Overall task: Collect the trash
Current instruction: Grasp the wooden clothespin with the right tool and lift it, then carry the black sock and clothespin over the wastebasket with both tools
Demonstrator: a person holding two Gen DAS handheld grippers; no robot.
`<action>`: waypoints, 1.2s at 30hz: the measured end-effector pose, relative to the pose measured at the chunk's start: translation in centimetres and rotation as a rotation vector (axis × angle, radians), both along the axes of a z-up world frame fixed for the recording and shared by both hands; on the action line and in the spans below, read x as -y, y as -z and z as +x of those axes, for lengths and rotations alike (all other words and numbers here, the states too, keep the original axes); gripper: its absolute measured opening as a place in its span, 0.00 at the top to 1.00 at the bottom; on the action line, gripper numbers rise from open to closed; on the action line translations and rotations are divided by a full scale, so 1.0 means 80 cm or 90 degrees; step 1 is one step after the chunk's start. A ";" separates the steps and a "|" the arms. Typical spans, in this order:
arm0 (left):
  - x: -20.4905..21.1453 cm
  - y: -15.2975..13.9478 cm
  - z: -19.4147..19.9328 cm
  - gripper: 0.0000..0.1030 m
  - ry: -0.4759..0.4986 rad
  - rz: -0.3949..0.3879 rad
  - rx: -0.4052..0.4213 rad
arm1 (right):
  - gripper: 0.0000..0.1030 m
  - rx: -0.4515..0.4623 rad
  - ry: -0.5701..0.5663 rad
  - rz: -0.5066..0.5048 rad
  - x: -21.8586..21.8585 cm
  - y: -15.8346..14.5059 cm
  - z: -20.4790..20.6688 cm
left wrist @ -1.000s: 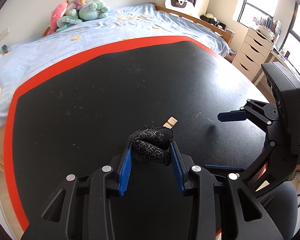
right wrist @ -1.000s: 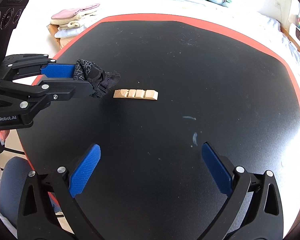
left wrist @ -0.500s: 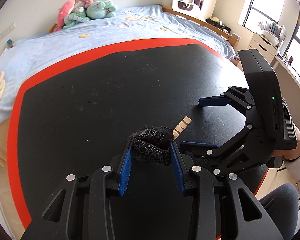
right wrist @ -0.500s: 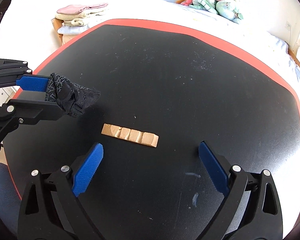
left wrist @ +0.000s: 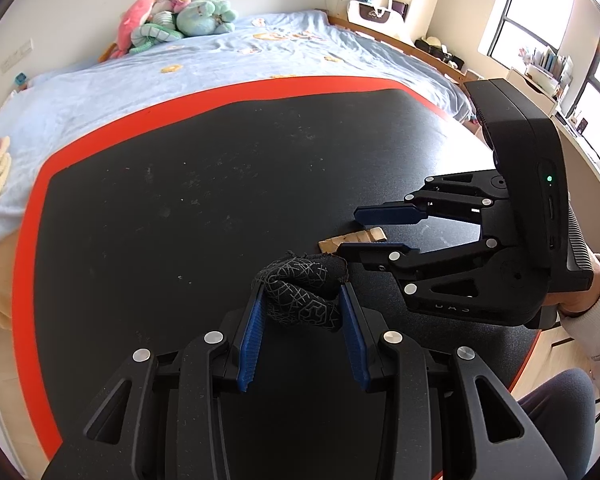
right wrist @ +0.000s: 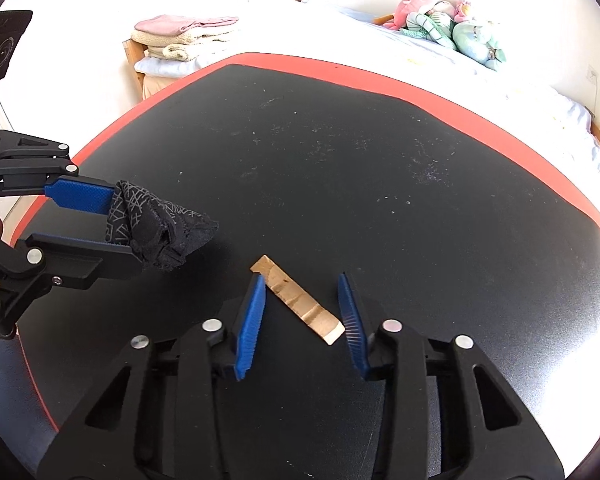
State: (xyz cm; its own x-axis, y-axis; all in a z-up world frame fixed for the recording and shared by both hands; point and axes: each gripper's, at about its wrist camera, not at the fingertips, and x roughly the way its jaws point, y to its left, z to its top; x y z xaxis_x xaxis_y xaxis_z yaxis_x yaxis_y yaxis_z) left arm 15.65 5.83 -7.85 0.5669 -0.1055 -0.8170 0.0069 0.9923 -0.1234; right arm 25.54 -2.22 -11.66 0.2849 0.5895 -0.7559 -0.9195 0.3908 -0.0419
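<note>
A flat light wooden strip (right wrist: 300, 300) lies slantwise on the black table top (right wrist: 340, 160). My right gripper (right wrist: 300, 280) is closing around it; its blue pads (right wrist: 250, 320) touch the strip at the upper left part and the lower right end. In the left wrist view the strip (left wrist: 354, 238) shows between the right gripper's (left wrist: 350, 231) two fingers. My left gripper (left wrist: 302, 292) is shut on a crumpled black cloth with a grey line pattern (left wrist: 300, 280). It holds the cloth (right wrist: 164, 224) just above the table, left of the strip.
The table has a red border (left wrist: 32, 220). Behind it is a bed with a blue sheet (left wrist: 180, 68) and plush toys (left wrist: 176, 20). Folded towels (right wrist: 184, 40) lie at the bed's end. A person's sleeved hand (left wrist: 596, 292) grips the right tool.
The right gripper moved forward and left over the wooden strip, rolled a little, and its jaws went from wide open to close around the strip. The left gripper kept still with the cloth.
</note>
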 end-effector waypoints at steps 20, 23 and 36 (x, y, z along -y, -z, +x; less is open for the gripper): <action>0.025 -0.022 -0.026 0.65 0.040 -0.008 0.012 | 0.89 -0.047 0.069 -0.001 0.064 -0.032 -0.024; 0.034 -0.029 -0.037 0.65 0.048 -0.009 0.013 | 0.89 -0.047 0.076 0.008 0.081 -0.044 -0.038; 0.077 -0.054 -0.098 0.65 0.086 -0.008 0.023 | 0.89 -0.044 0.114 0.052 0.177 -0.081 -0.143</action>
